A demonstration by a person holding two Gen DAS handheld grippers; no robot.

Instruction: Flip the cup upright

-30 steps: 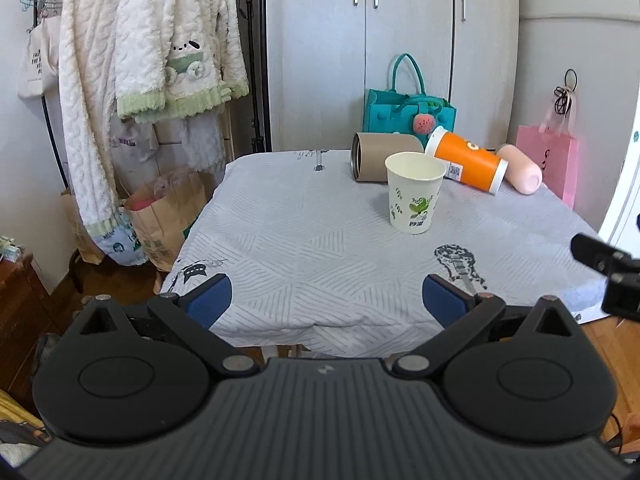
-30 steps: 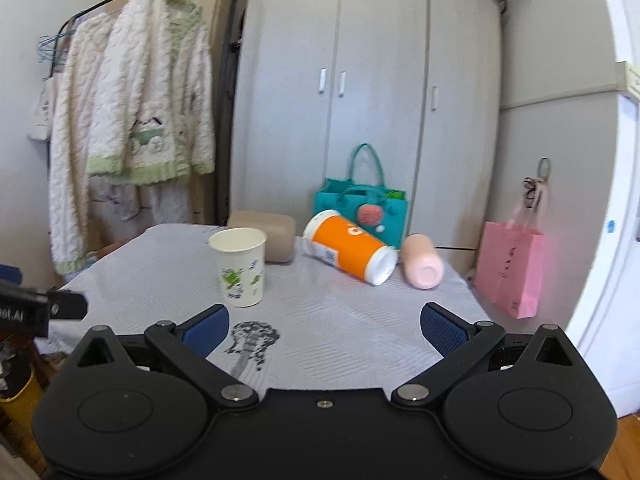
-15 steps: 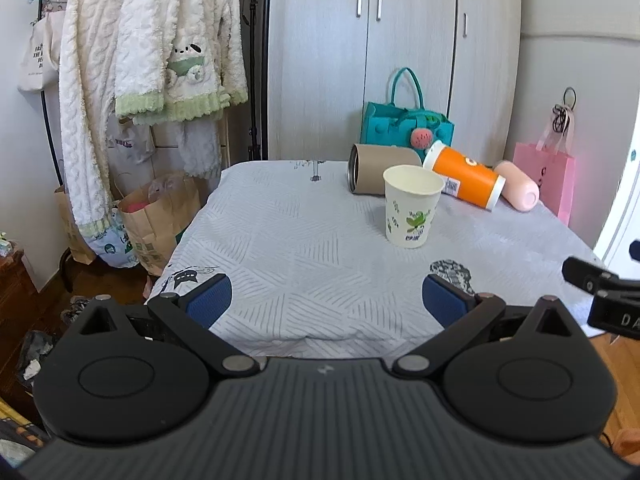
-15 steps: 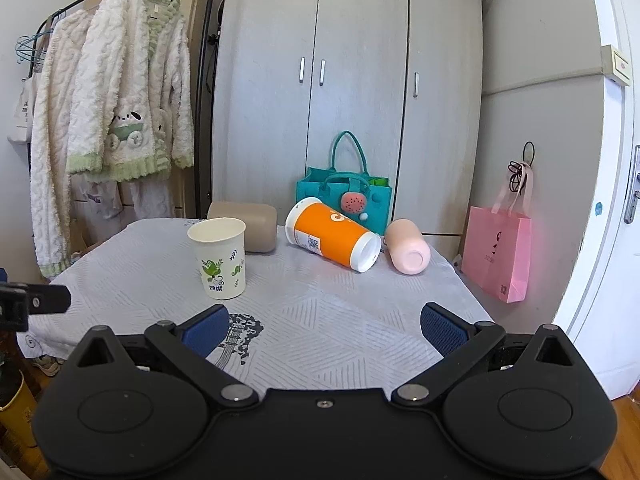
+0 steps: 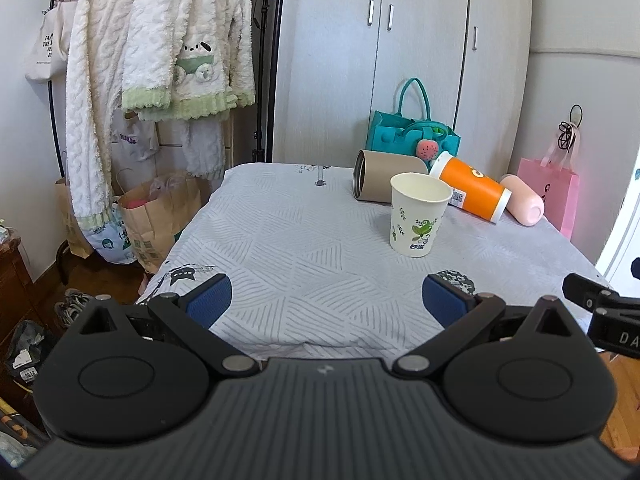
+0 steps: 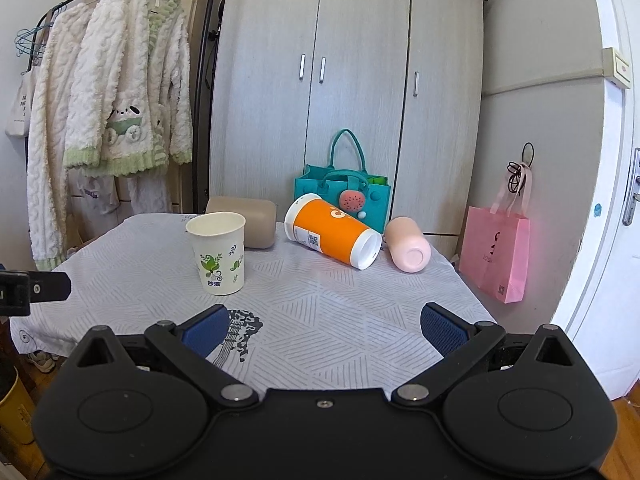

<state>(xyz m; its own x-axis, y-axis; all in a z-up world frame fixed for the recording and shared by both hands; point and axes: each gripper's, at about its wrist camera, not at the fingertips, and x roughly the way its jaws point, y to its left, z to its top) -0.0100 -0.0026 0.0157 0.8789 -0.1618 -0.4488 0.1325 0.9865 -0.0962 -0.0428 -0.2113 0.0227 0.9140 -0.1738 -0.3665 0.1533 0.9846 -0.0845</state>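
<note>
A white paper cup with green leaf print (image 5: 418, 214) stands upright on the grey-clothed table (image 5: 296, 248); it also shows in the right wrist view (image 6: 218, 252). Behind it lie three cups on their sides: a tan one (image 5: 384, 176), an orange one with white ends (image 5: 470, 188) and a pink one (image 5: 522, 199). The right wrist view shows the tan cup (image 6: 250, 222), the orange cup (image 6: 332, 231) and the pink cup (image 6: 408, 243). My left gripper (image 5: 326, 303) is open and empty at the table's near edge. My right gripper (image 6: 322, 326) is open and empty over the near edge.
A teal tote bag (image 6: 342, 196) stands behind the table by the wardrobe (image 6: 352, 80). A pink paper bag (image 6: 496, 252) hangs at the right. White robes (image 5: 160, 40) hang on a rack at the left, with paper bags (image 5: 160, 208) on the floor.
Both grippers have risen and tilted slightly, so the table sits lower in view. The cups have not moved. Both jaws stay open.
</note>
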